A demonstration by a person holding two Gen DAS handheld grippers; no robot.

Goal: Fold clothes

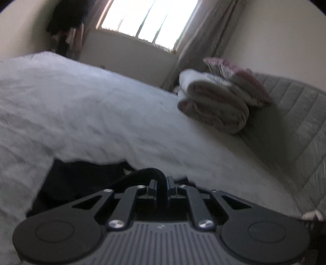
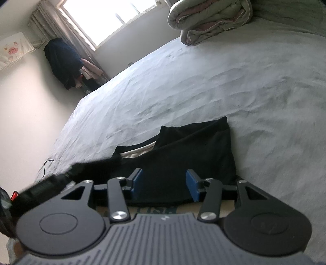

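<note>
A: Left wrist view: left tongs [image 1: 162, 184] clamped tight on a fold of black garment [image 1: 81, 175], cloth looped up between the pads. Blurred, so hard to tell which edge of it.

B: Right wrist view: right tongs [image 2: 165, 183] about half apart, blue pads [image 2: 192, 185] set on either side of the garment's [image 2: 193, 150] near part. Pressing or not? Cannot tell; cloth lies between, no pinch visible.

A: Garment where?

B: On the bed [image 2: 224, 81], near the close edge, lying partly folded, a pale lining [image 2: 136, 152] showing at one opening. One black strip stretched away to the left toward the other tongs [image 2: 69, 173], seen there as a dark blur.

A: Elsewhere on the bed?

B: Rolled quilt [image 2: 209, 18] at the far end, well apart from the garment. Same quilt [image 1: 214, 106] in the left wrist view, beside a padded headboard [image 1: 295, 122].

A: Beyond the bed?

B: Window [image 2: 106, 18] with curtains [image 2: 67, 30], dark clothes [image 2: 63, 61] hanging in the corner, a thin cable [image 2: 44, 169] at the sheet's left edge.
</note>
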